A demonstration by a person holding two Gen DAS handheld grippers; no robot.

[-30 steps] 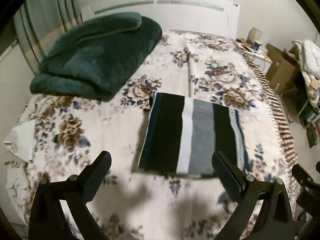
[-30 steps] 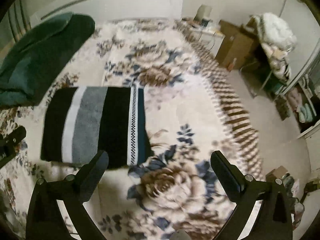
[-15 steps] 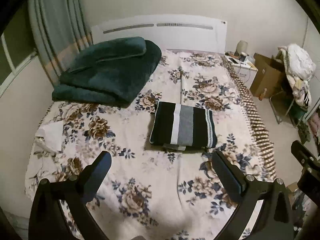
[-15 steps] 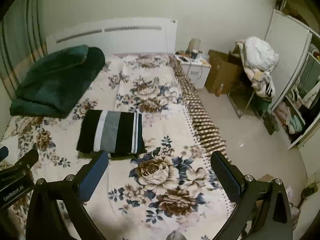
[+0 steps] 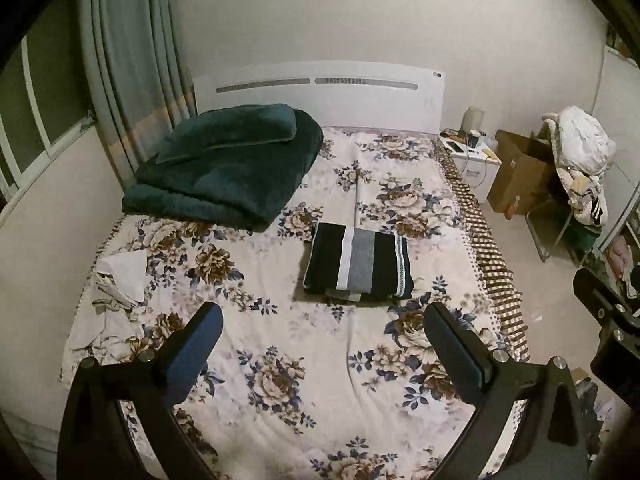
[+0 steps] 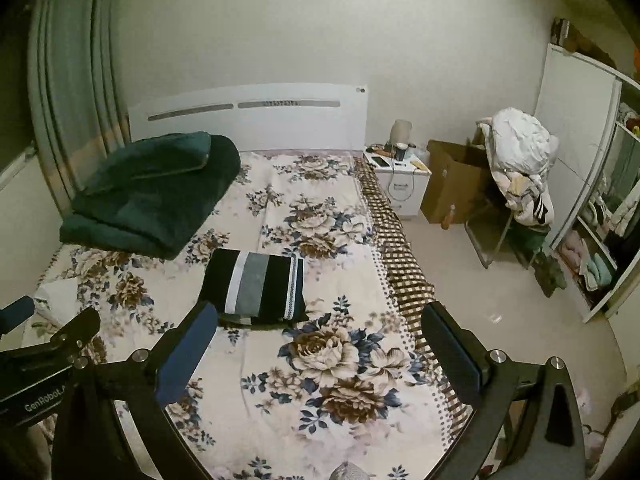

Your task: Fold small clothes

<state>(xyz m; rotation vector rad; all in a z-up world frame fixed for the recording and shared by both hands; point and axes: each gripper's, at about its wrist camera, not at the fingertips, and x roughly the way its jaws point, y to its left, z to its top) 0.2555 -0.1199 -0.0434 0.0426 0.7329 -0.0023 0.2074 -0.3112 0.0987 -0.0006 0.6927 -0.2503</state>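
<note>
A folded garment with black, white and grey stripes lies flat on the floral bedspread, near the bed's middle. My left gripper is open and empty, held well back from the garment above the foot of the bed. Over the bed's right side my right gripper is also open and empty, far from the cloth. The left gripper's body shows at the left edge of the right wrist view.
A folded dark green blanket sits at the head of the bed, left. A white nightstand, a cardboard box, a chair piled with clothes and an open wardrobe stand to the right. Curtains hang left.
Both grippers have pulled far back and up from the folded garment, which now looks small on the bed. The garment has stayed in place. Both stay open.
</note>
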